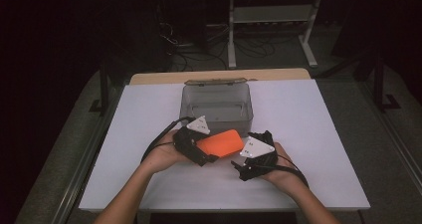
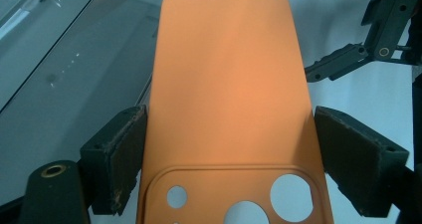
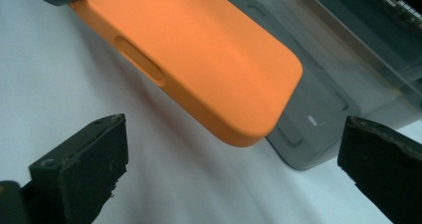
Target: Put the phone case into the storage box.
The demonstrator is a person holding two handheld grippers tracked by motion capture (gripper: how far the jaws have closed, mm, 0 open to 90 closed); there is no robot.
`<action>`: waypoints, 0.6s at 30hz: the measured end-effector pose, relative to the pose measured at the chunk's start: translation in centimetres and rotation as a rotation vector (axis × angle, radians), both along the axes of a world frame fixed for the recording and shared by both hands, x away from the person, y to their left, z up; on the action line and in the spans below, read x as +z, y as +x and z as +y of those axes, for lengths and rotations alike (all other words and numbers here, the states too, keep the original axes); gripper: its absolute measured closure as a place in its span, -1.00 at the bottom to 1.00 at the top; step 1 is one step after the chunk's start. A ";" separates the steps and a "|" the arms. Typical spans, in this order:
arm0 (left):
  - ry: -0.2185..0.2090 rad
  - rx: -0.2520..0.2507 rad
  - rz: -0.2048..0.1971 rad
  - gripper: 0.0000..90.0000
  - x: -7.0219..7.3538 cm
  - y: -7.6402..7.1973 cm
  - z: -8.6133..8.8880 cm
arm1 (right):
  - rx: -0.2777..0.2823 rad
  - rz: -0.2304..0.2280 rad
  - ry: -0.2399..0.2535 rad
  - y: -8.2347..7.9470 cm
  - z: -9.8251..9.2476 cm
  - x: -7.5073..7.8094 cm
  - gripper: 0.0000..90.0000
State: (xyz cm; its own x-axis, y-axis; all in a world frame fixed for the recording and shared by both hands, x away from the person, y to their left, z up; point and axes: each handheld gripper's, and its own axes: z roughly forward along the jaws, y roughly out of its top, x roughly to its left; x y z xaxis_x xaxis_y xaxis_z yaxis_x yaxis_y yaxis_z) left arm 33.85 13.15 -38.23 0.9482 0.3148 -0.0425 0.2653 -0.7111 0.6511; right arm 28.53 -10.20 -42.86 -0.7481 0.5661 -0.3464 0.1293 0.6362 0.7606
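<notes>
Orange silicone, soft and slightly grippy by the look of it: the phone case [image 2: 229,99] is clamped across its width by the left gripper [image 2: 229,154], both pads pressed against its long edges near the camera cut-outs, so those jaws stand wide but full. In the high view the case [image 1: 221,143] hangs just above the white table [image 1: 308,134], its free end pointing toward the right gripper [image 1: 251,157] and sitting just in front of the grey plastic box [image 1: 217,104]. The right gripper's jaws [image 3: 229,159] stand wide apart with nothing between them, the case's rounded corner [image 3: 249,124] lying just ahead of the gap.

If the aim is a hand-over or a two-handed hold, I would bring the right jaws squarely onto the free end, pads flat on the long edges rather than the corner, since a thin shell like this probably flexes and twists when pinched off-centre. The left grip should hold until the right one is firm. Keeping the case level should avoid knocking the box wall.
</notes>
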 end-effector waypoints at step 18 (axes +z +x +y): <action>-0.006 0.006 0.003 -0.64 0.1 0.0 0.1 | 0.021 -0.167 -0.154 -0.9 0.9 -0.2 -1.00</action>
